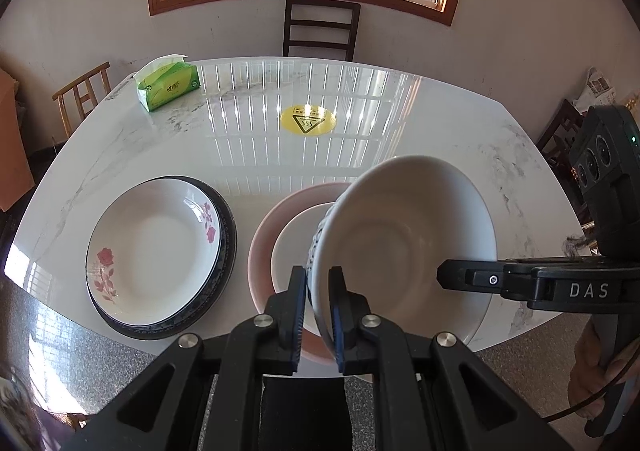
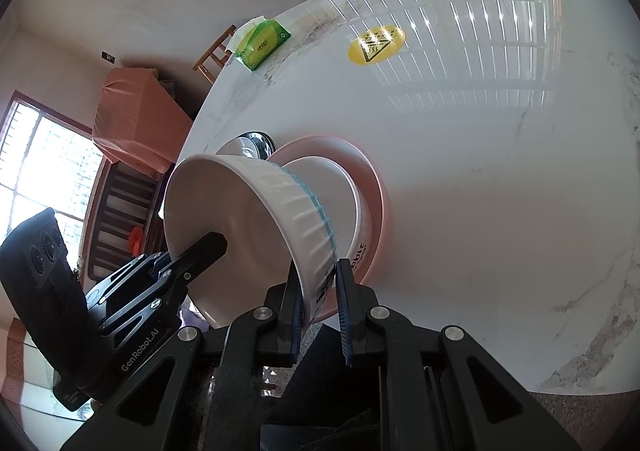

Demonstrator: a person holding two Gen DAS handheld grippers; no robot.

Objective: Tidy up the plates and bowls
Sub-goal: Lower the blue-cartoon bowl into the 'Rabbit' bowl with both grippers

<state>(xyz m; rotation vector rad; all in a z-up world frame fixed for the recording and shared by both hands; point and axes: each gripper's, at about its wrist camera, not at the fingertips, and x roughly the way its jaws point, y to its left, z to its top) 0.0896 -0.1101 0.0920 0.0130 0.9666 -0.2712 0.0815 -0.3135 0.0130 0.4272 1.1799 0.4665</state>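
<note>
White ribbed ceramic bowl (image 1: pixel 400 235) tilted, pinched at opposite rim sides by left claw (image 1: pixel 318 307) and right claw (image 2: pixel 318 299). Below it, smaller white bowl (image 1: pixel 296 243) in pink plate (image 1: pixel 266 229) on marble surface (image 1: pixel 248 155).

I see stacked plates (image 1: pixel 160 247) left on bench (image 1: pixel 400 119); small bowl (image 1: pixel 294 251) in wide bowl (image 1: pixel 264 235) right; tilted bowl (image 1: pixel 400 235) above; tissue pack (image 1: pixel 168 85) far left.

Both tools (image 1: pixel 318 283) (image 2: pixel 318 279) clamped (angled down)

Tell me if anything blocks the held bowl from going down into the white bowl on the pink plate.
Nothing visible does. The ribbed bowl, gripped at its rim by the left gripper and right gripper, hangs tilted over the white bowl on the pink plate, whose opening looks empty.
</note>
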